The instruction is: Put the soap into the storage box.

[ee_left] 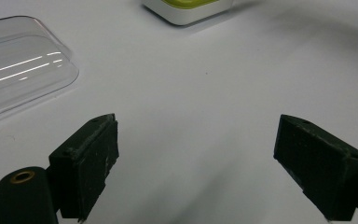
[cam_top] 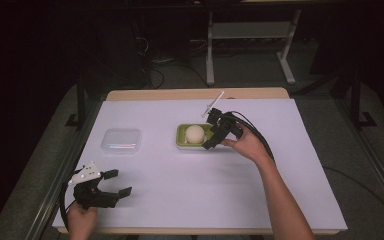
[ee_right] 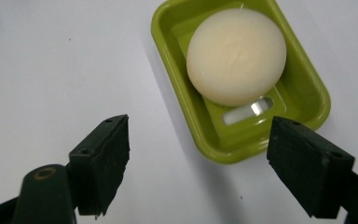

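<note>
Right gripper (cam_top: 213, 131): jaws apart, at 3 o'clock edge of green plastic tray (cam_top: 182, 140) holding round cream soap (cam_top: 195, 134) (table centre). Left gripper (cam_top: 117, 183): jaws apart, empty. Clear plastic lid (cam_top: 121, 140) at tray's 9 o'clock.

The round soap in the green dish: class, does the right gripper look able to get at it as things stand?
Probably yes. The right gripper hovers at the green dish with its jaws wide open, and the round soap lies uncovered just ahead. The clear lid sits apart on the table, out of the way.
</note>
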Demonstrator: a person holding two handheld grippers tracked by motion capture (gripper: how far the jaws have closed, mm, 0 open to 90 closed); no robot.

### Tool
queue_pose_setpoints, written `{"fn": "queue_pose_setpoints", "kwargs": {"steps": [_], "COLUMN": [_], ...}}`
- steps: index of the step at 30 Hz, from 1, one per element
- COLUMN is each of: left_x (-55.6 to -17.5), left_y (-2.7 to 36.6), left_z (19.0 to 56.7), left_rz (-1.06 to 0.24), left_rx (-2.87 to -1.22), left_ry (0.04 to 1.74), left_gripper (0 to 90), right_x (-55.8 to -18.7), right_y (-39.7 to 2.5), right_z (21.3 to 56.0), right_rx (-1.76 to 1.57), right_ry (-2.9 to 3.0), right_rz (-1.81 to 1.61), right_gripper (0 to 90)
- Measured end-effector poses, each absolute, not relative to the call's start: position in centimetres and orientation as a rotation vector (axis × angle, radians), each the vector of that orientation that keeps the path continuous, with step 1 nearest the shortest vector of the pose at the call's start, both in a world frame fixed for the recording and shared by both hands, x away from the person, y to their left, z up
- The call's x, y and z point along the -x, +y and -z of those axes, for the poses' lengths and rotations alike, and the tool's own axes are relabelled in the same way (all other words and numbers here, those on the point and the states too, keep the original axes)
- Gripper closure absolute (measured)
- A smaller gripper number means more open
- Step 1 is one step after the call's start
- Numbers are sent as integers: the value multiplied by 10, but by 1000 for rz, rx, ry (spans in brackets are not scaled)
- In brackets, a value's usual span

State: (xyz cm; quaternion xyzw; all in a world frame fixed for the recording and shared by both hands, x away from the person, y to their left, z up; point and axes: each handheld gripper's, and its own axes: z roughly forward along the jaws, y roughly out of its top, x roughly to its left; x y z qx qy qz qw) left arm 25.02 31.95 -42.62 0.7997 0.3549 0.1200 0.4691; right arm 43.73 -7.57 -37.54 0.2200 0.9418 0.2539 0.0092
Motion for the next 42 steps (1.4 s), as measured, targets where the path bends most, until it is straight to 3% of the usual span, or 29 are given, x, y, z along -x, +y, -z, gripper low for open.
{"fn": "queue_pose_setpoints", "kwargs": {"steps": [42], "left_x": [-257], "left_y": [312], "left_z": [429], "left_rz": [-299], "left_rx": [-1979], "left_ry": [871], "left_gripper": [130], "right_x": [-375], "right_y": [-149], "right_z": [396], "right_rx": [-842], "right_ry": [2871], "right_rz": [-907], "right_gripper": [189]}}
